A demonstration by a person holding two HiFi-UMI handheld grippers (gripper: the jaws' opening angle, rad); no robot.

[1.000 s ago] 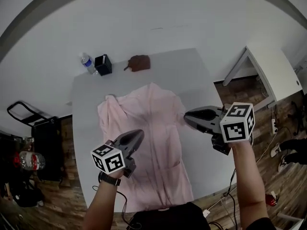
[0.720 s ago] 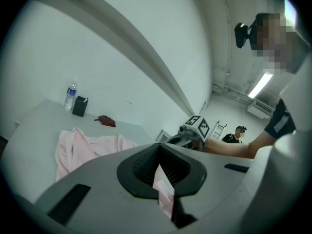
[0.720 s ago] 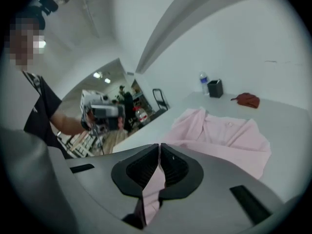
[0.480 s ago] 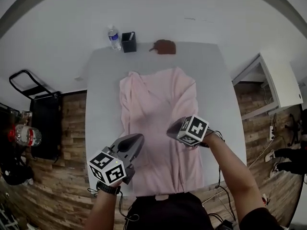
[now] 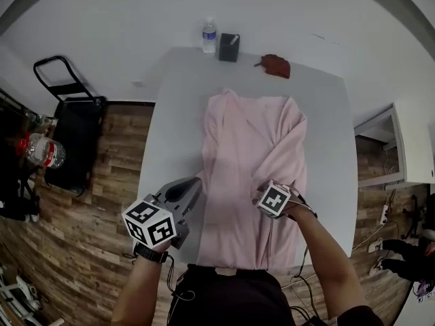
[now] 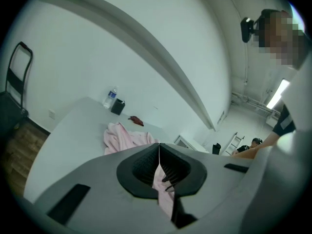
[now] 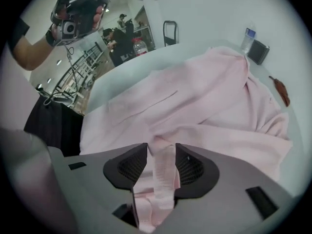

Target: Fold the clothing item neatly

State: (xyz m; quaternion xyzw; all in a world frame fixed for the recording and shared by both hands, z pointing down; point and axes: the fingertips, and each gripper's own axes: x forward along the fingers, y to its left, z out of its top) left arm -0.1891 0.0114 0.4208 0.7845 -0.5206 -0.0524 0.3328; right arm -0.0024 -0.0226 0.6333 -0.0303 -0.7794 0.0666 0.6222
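Observation:
A pink shirt lies spread lengthwise on the white table. Its right sleeve is folded in over the body. My right gripper is down on the shirt's near right part. Its jaws are opening, and a strip of the pink sleeve end stands loosely between the fingers of the right gripper. My left gripper hovers over the shirt's near left edge. In its own view the left gripper is shut and empty, with the shirt beyond it.
At the table's far edge stand a water bottle, a black holder and a reddish-brown item. A black trolley and a large bottle are on the wooden floor to the left. A white desk stands to the right.
My right gripper has carried the sleeve from the shirt's right side inward and down onto the shirt, and its jaws have parted. The left gripper has kept its place, still shut.

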